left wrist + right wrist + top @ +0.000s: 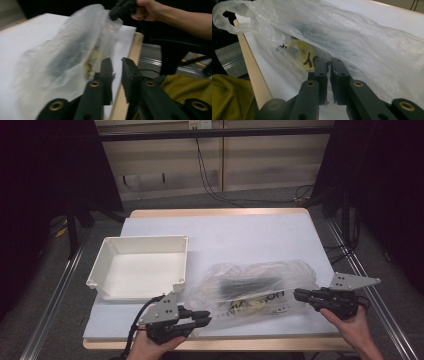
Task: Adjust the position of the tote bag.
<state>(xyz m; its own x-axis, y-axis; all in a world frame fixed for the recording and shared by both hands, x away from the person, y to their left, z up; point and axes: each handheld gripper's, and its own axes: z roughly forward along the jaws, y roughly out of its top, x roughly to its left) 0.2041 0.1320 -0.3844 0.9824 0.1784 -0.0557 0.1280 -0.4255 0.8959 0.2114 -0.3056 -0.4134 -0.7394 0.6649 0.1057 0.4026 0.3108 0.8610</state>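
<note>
A clear plastic bag (260,272) lies across the front of the white table (240,227). Inside it are a dark long object (249,284) and something yellow (303,53). My left gripper (207,317) is at the bag's left corner. In the left gripper view (117,68) its jaws stand close together, with a ragged bit of the bag's film (70,50) caught at the left one. My right gripper (296,295) is at the bag's right end. Its jaws (329,63) are pinched on a fold of the film (367,47). The right gripper (120,8) holds that far end raised.
An empty white tray (145,240) stands on the left half of the table, just behind my left gripper. The wooden front edge (252,67) runs close under both hands. Metal rails (55,290) flank the table, and cables (210,180) lie on the floor behind.
</note>
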